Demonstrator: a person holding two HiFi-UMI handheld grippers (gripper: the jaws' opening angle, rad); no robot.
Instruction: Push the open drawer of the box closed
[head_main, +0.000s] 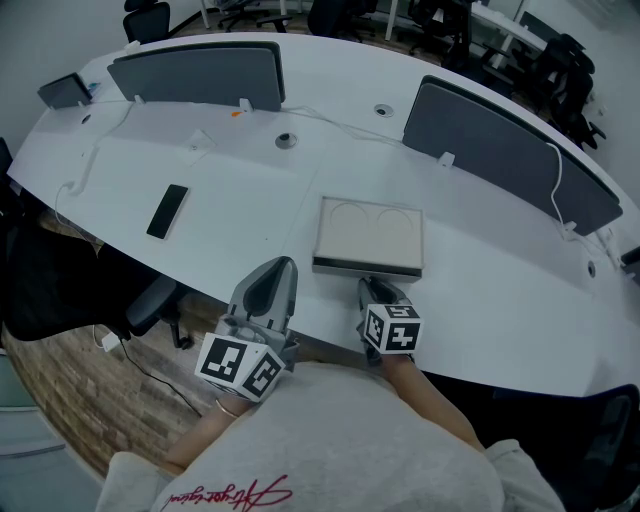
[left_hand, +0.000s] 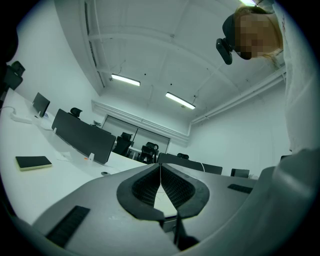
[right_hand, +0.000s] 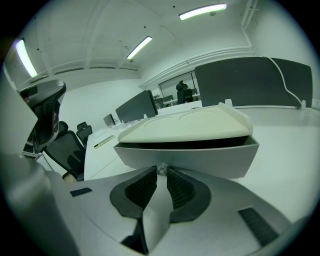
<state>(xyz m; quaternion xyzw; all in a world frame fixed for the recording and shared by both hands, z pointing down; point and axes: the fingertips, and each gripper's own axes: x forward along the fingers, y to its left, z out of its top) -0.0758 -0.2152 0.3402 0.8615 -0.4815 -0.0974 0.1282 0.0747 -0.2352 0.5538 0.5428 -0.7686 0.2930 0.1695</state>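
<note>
Right gripper view: right claw (right_hand: 161, 173), barely apart, pinches the drawer knob (right_hand: 161, 169).

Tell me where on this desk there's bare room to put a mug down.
Bare desk lies between the black phone and the box, and right of the box toward the grey divider. Crowded at the box's front: the right gripper is shut on the drawer knob, and the left gripper, shut, is left of it.

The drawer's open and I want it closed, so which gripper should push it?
Right. The right gripper sits at the drawer front, jaws on its knob; the left gripper is off beside the box.
</note>
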